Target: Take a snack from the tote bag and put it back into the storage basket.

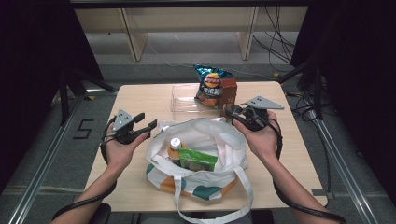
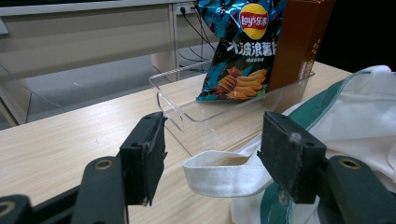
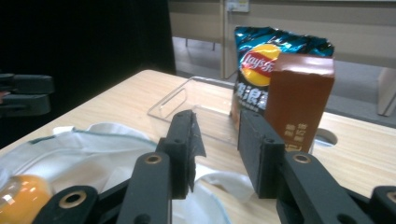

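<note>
White tote bag [image 1: 205, 154] gaping, green-trimmed, left gripper [image 1: 145, 124] open, right gripper [image 1: 229, 112] half-closed, empty

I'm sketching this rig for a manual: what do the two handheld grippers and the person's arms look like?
Both the left gripper and the right gripper are black, with two flat-padded jaws on arms pinned by brass-coloured rivets. Each carries a grey three-cornered plate on top and trails a black cable that runs back along the forearm. The forearms are bare, with no sleeves or gloves in view.
</note>
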### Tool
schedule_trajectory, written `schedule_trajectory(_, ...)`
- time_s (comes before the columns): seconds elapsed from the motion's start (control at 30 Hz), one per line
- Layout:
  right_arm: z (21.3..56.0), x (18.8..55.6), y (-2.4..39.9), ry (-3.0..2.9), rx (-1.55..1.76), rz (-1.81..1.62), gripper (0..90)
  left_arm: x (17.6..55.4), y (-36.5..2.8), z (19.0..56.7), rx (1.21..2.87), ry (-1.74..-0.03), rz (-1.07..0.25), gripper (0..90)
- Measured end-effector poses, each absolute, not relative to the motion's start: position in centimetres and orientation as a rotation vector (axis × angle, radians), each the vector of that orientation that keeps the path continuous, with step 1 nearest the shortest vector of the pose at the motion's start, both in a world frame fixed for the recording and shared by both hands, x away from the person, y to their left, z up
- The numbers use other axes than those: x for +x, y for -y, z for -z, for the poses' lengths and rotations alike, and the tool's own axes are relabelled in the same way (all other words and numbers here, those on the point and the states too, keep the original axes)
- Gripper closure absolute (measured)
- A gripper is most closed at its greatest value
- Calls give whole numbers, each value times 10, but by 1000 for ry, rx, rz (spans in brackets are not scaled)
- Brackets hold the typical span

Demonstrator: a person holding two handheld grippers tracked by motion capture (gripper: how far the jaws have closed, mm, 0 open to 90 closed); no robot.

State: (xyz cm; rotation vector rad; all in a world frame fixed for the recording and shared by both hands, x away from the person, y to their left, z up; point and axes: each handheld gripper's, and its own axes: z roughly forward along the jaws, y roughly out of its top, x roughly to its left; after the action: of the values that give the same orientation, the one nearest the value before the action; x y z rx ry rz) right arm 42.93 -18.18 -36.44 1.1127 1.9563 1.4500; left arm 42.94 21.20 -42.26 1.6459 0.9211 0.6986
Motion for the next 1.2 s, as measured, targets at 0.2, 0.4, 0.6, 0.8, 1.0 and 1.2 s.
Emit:
schedule_trajectory(0.2,366,422,181,-1991,1080,-1463,671,428,-212,422,1644,-919,-702,397)
schedule_trajectory(0.4,365,417,180,-2014,1065,-1472,669,429,-211,422,1652,-923,-705,397)
schedule_trajectory(0.6,364,413,183,-2018,1061,-1468,658,431,-209,423,1661,-908,-705,397)
schedule_trajectory(0.8,364,410,181,-2087,1012,-1524,623,432,-210,423,1653,-911,-700,396)
schedule_trajectory(1.0,371,402,178,-2188,968,-1542,623,431,-211,423,1657,-921,-700,397)
schedule_trajectory(1.2,379,393,172,-2285,907,-1562,625,429,-211,421,1652,-925,-708,397)
